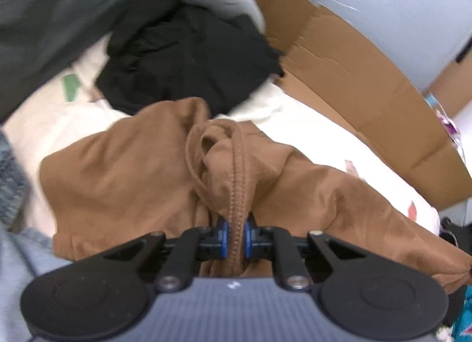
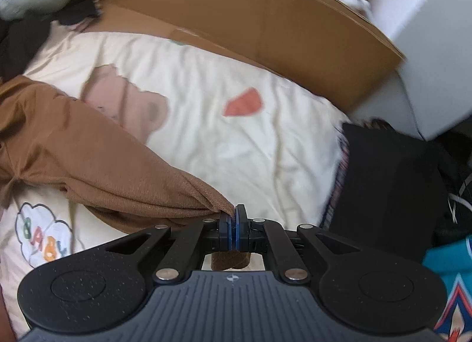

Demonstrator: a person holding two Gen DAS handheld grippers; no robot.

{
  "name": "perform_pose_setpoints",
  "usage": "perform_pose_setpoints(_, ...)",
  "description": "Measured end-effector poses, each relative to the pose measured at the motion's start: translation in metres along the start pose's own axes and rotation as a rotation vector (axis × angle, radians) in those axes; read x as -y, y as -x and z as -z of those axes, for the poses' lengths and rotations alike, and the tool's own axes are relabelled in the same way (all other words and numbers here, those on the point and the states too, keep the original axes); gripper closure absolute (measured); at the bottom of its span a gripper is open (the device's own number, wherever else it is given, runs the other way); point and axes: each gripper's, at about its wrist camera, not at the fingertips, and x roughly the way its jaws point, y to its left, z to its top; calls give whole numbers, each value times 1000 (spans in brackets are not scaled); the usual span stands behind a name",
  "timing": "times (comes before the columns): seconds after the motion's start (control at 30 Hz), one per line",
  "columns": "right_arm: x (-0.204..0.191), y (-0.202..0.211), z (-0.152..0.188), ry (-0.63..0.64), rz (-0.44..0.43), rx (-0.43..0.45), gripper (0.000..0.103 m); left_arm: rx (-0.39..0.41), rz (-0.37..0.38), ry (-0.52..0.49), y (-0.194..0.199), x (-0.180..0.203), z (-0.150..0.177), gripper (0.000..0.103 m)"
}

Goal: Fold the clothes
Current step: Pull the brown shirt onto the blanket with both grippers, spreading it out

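The garment (image 1: pixel 118 171) lies on the bed (image 2: pixel 236 147), a clothes heap (image 1: pixel 188 59) behind it, cardboard (image 2: pixel 265 17) along the bed's far side.

A cream bed cover (image 2: pixel 206 100) printed with cartoon patches carries everything. The brown garment (image 1: pixel 118 171) sprawls across it, black clothing (image 1: pixel 188 62) heaped just beyond, cardboard (image 2: pixel 250 17) along the cover's far edge.
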Motion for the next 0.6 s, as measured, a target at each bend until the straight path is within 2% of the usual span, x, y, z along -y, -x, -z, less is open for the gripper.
perform_pose_setpoints(0.13,24,2,17,-51,20,-6,103,-23,30,-44,-10,23,4,91)
perform_pose_setpoints(0.43,58,-6,57,-149,-9,-33,103,-79,85,-185,-27,71,18,91)
perform_pose_setpoints(0.6,76,-10,80,-204,-28,-48,101,-47,94,-221,-15,79,21,95)
